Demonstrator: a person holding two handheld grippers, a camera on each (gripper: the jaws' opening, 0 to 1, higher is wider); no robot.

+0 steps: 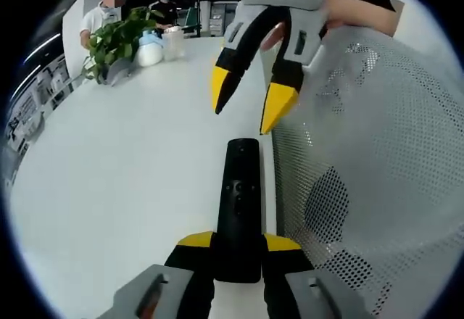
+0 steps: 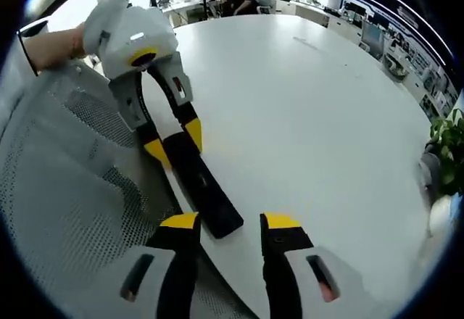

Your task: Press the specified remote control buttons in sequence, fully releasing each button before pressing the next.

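- The remote control (image 1: 239, 206) is slim, black and glossy, with small buttons down its middle, lying on the white table (image 1: 123, 188) beside a mesh chair back (image 1: 377, 159).
- The left gripper (image 1: 239, 250) clamps the remote's near end.
- The right gripper (image 2: 230, 225) hovers with jaws apart at the remote's far end.

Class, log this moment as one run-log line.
left tongs: shut on remote control | right tongs: open, at remote's far end | buttons: not touched | surface: white table
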